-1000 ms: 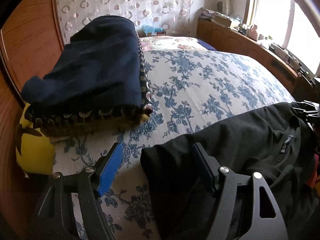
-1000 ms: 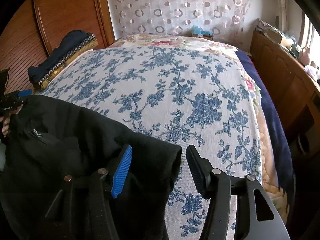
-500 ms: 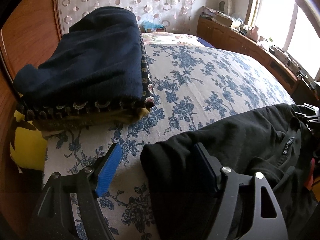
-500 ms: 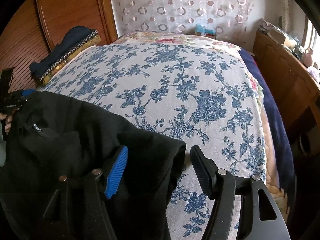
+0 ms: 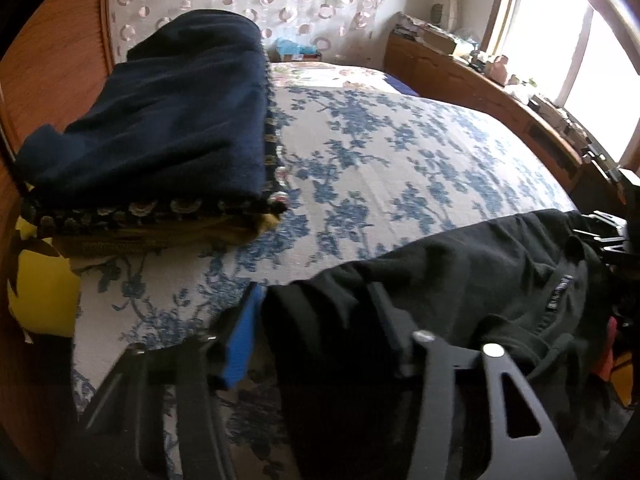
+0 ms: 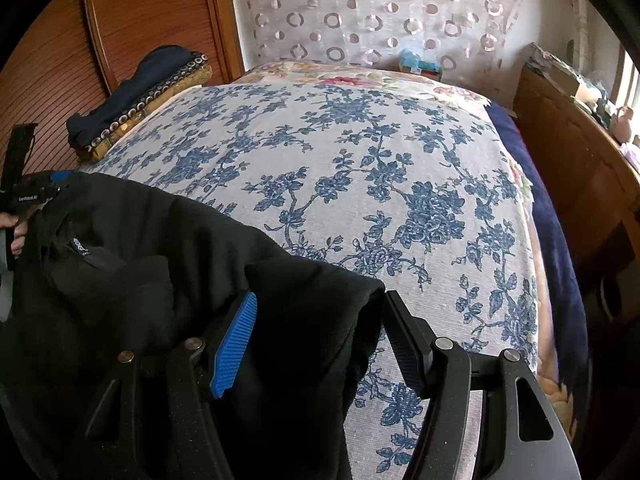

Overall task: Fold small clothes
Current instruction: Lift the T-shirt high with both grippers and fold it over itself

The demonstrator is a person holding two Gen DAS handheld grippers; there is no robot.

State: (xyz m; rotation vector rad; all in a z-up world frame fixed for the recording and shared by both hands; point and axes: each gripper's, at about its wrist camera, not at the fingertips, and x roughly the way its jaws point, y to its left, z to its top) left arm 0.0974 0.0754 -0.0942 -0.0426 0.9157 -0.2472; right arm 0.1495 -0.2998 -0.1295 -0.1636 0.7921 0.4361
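Note:
A black garment with a small label lies bunched along the near edge of the bed, stretched between both grippers. My left gripper has one corner of it between its fingers. Its jaws are closing: the blue pad stands just at the cloth's edge and the other finger is sunk in the folds. My right gripper is open, and the opposite corner of the black garment lies loosely between its fingers. A hand holds the left tool at the right wrist view's far left.
A stack of folded clothes, navy on top, sits at the bed's left side by a wooden wall panel. A blue-flowered bedspread stretches ahead. A yellow item lies below the stack. A wooden cabinet lines the right.
The left gripper's jaws have narrowed, the blue pad moving in against the black cloth's edge. The right gripper stays much the same, with the cloth's corner between its fingers.

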